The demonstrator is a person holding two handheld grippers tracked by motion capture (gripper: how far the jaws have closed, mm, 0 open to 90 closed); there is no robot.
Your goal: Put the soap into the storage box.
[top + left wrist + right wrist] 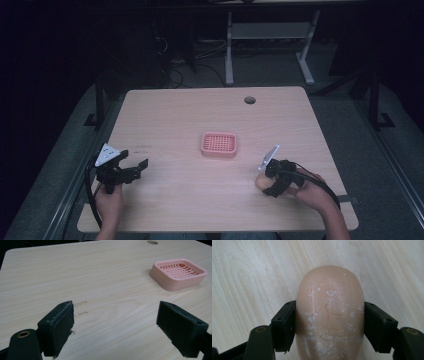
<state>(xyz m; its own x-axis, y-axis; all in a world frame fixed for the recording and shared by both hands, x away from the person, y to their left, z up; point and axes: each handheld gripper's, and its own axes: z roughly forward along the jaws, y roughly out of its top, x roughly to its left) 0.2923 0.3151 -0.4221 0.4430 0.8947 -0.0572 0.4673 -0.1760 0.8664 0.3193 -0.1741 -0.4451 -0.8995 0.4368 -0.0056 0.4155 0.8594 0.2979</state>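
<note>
A pink slotted soap dish (219,144) sits mid-table; in the left gripper view the dish (178,273) lies ahead to the right. My right gripper (268,185), at the front right of the table, is shut on a peach bar of soap (261,183). In the right gripper view the soap (329,315) is clamped between both pads, pointing down at the wood, and its surface is cracked with white flecks. My left gripper (134,169) stands open at the front left, low over the table. Nothing lies between its fingers (60,326).
The wooden table (175,115) has a round cable hole (249,100) near its far edge. Faint scuff marks (81,307) lie just ahead of the left gripper. Behind the table stand a white desk frame (270,45) and floor cables.
</note>
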